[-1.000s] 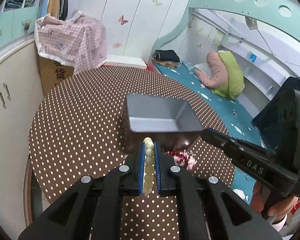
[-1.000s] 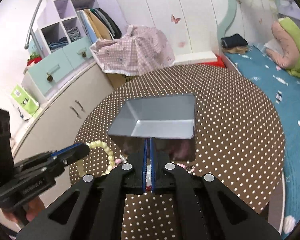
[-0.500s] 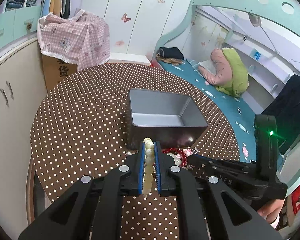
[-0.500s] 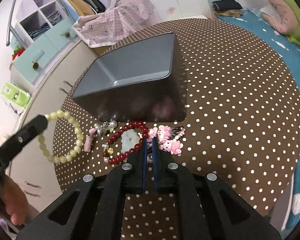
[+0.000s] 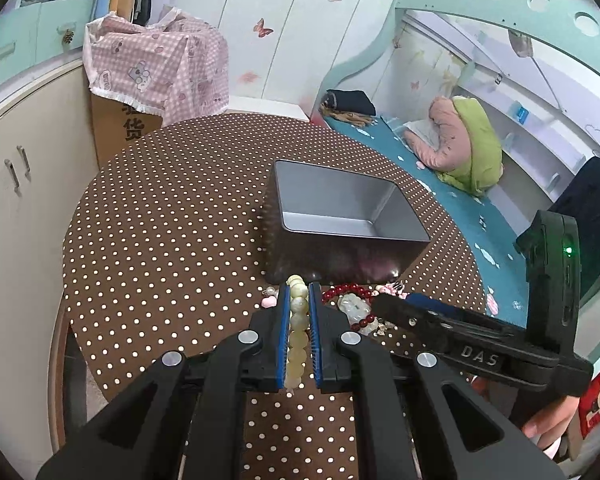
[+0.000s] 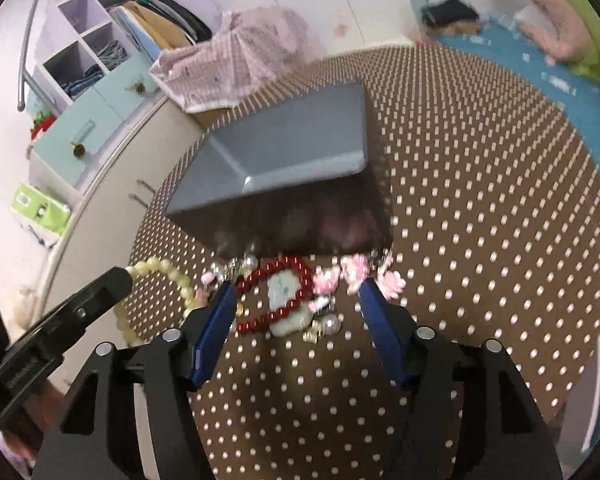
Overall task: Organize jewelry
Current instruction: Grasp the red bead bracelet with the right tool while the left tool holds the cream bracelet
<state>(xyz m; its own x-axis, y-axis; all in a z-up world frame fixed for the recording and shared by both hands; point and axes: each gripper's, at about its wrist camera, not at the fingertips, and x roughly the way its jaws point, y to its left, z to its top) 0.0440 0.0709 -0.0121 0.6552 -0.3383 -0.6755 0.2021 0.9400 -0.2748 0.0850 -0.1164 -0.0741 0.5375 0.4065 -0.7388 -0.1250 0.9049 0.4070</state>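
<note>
My left gripper [image 5: 299, 286] is shut on a pale yellow-green bead bracelet [image 5: 297, 322], held above the table's near edge. The bracelet's loop [image 6: 168, 276] hangs from it at the left of the right wrist view. My right gripper [image 6: 296, 290] hovers low over a jewellery pile, its jaws opening. A red bead bracelet [image 6: 284, 276] with a pale jade pendant [image 6: 284, 292] lies on the table between the fingers, and the pads do not touch it. An empty grey metal box [image 5: 340, 200] stands just behind the pile.
Pink charms [image 6: 356, 276], pearls [image 6: 332, 324] and small gold bits lie around the red bracelet, against the box's front wall [image 6: 300, 228]. The round brown polka-dot table [image 5: 172, 240] stands beside a cream cabinet [image 5: 16, 208] on the left and a bed [image 5: 452, 200] on the right.
My right gripper has come down toward the jewellery pile and its jaws have gone from shut to wide apart. The left gripper has stayed in place, still gripping the pale bracelet.
</note>
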